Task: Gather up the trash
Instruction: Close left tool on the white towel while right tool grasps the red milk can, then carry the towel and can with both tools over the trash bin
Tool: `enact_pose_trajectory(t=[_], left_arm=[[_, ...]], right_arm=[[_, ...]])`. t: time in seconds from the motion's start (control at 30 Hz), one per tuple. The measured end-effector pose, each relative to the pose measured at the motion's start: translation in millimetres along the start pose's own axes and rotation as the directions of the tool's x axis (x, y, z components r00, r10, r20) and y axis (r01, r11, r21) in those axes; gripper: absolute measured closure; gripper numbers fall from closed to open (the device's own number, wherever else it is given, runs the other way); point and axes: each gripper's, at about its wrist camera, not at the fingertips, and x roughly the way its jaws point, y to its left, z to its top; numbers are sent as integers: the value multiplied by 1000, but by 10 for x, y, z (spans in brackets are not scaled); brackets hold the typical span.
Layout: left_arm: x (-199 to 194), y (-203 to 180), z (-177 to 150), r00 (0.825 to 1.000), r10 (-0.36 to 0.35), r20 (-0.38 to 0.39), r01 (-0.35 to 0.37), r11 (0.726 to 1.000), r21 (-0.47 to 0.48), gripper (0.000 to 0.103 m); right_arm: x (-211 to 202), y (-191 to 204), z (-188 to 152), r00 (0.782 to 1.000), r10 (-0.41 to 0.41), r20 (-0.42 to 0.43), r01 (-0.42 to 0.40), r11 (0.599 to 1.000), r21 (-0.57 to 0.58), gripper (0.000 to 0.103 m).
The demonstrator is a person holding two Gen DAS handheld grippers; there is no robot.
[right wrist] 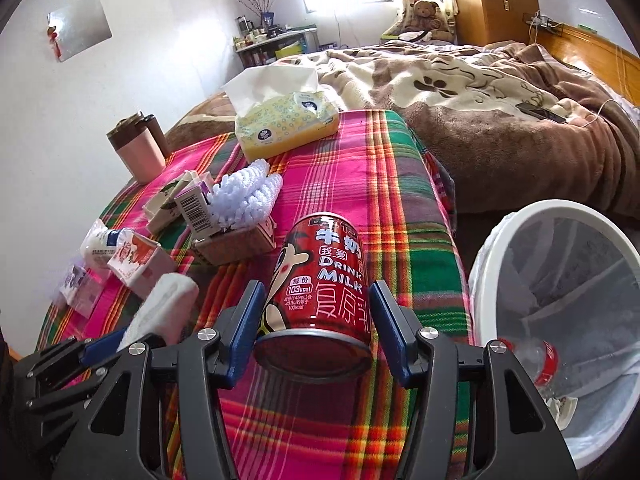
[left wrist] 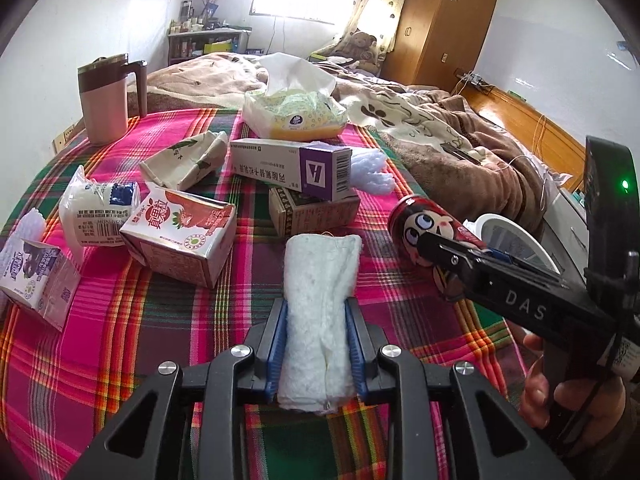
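My left gripper [left wrist: 316, 308] is shut on a rolled white paper towel [left wrist: 320, 272], held just above the plaid tablecloth [left wrist: 160, 320]. To its right, my right gripper [right wrist: 316, 292] is shut on a red milk can [right wrist: 320, 280], which lies sideways between the blue pads with its base toward the camera. In the left wrist view the can [left wrist: 412, 220] hangs above the table's right edge. A white bin [right wrist: 560, 216] with a clear liner stands below that edge, with a plastic bottle [right wrist: 536, 364] in it.
On the cloth lie a strawberry carton [left wrist: 180, 232], a blueberry carton [left wrist: 36, 276], a yoghurt bottle [left wrist: 96, 212], a crushed beige carton [left wrist: 184, 160], a purple medicine box [left wrist: 288, 164] on a brown box [left wrist: 312, 208], a tissue pack [left wrist: 296, 116] and a pink mug [left wrist: 106, 100].
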Motion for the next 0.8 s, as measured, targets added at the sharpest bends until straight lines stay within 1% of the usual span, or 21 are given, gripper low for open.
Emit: enact_pose_trajectory(t=[0.27, 0.47, 0.57, 0.67, 0.8], left_arm=[[-177, -88, 46, 999, -13, 44, 13, 1000, 10, 75], [-296, -210, 69, 997, -19, 73, 16, 999, 35, 75], [-365, -299, 85, 995, -17, 94, 11, 998, 59, 75], [-423, -391, 123, 994, -30, 108, 22, 997, 75, 75], [-476, -533, 163, 991, -44, 128, 31, 994, 100, 75]], right_arm=[[-233, -70, -94, 998, 27, 59, -28, 999, 28, 48], [-411, -120, -110, 994, 38, 101, -42, 998, 46, 48], [-499, -151, -118, 992, 29, 123, -35, 998, 51, 48], [-613, -225, -126, 989, 25, 146, -34, 997, 62, 48], [-762, -318, -134, 983, -3, 183, -11, 997, 73, 48]])
